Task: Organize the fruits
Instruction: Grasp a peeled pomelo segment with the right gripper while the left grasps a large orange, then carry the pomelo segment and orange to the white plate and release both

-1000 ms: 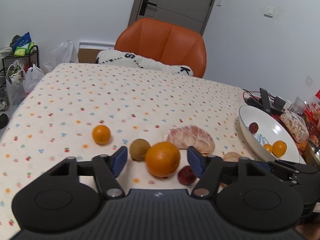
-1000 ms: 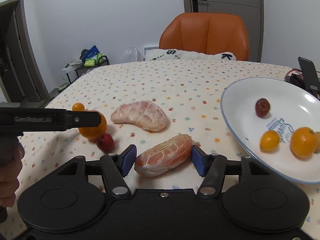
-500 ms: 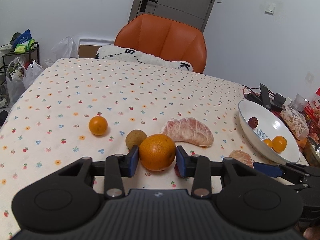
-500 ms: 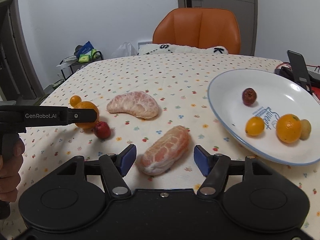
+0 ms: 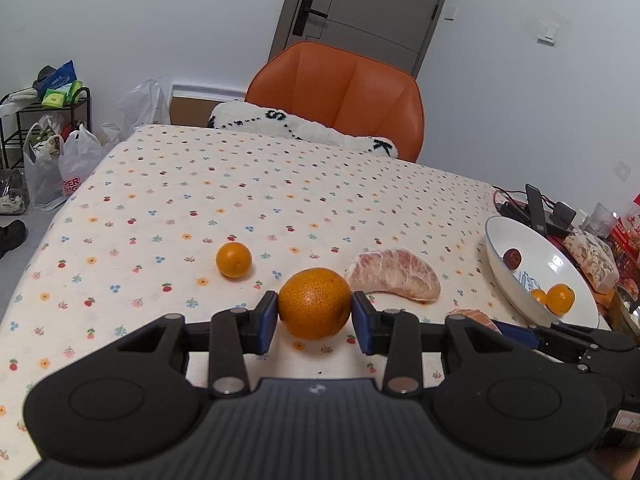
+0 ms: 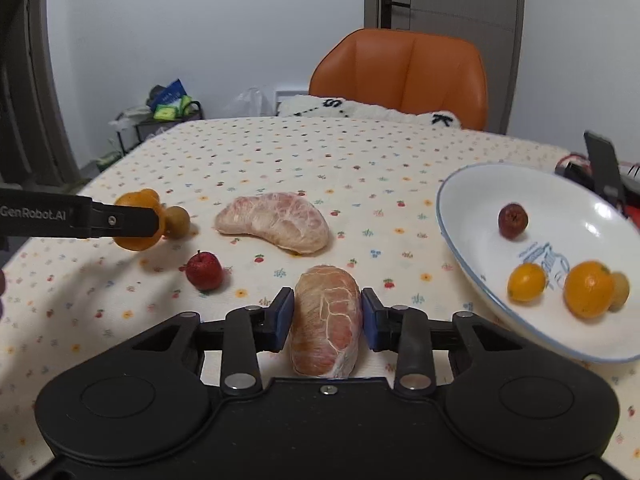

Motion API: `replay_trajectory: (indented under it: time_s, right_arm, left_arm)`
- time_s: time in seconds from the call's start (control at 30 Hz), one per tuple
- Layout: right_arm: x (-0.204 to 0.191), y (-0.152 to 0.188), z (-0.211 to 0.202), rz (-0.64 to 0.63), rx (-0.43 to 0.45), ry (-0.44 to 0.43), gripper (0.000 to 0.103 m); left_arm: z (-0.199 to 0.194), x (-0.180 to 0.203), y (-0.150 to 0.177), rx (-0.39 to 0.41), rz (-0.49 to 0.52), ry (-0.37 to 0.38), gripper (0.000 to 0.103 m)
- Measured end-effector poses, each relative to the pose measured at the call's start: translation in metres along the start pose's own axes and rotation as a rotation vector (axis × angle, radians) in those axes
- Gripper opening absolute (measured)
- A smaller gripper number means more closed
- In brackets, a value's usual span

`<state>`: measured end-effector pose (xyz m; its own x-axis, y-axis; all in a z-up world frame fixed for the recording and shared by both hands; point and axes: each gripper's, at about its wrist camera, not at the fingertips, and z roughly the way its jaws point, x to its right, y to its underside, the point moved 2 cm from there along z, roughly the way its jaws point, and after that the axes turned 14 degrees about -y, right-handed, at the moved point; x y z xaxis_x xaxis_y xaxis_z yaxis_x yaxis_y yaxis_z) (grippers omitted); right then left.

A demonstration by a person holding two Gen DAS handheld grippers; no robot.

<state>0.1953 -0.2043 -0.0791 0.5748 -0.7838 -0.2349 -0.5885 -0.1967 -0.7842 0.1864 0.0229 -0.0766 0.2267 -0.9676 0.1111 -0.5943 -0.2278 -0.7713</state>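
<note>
Where orange hides, brown fruit.

Even, soft indoor light (no harsh glare), with faint shadows on the tablecloth. A small highlight shines on the plate. Fisheye bending curves the edges; corners go dark.
</note>
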Motion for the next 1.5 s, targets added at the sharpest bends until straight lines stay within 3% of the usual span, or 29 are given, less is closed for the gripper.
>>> replay_trajectory:
  time_s: [0.17, 0.73, 1.5]
  right_arm:
    - [0.000, 0.002, -0.008, -0.002, 0.001, -0.010, 0.032]
    - [0.027, -0.012, -0.060, 0.063, 0.161, -0.031, 0.029]
    - [0.104, -0.003, -0.117, 0.154, 0.274, 0.095, 0.028]
  left_arm:
    - [-0.004, 0.006, 0.001, 0.007, 0.004, 0.012, 0.038]
    - [-0.022, 0.046, -0.007, 0.059, 0.047, 0.044, 0.038]
    - [-0.024, 0.143, -0.011, 0.086, 0.142, 0.152, 0.038]
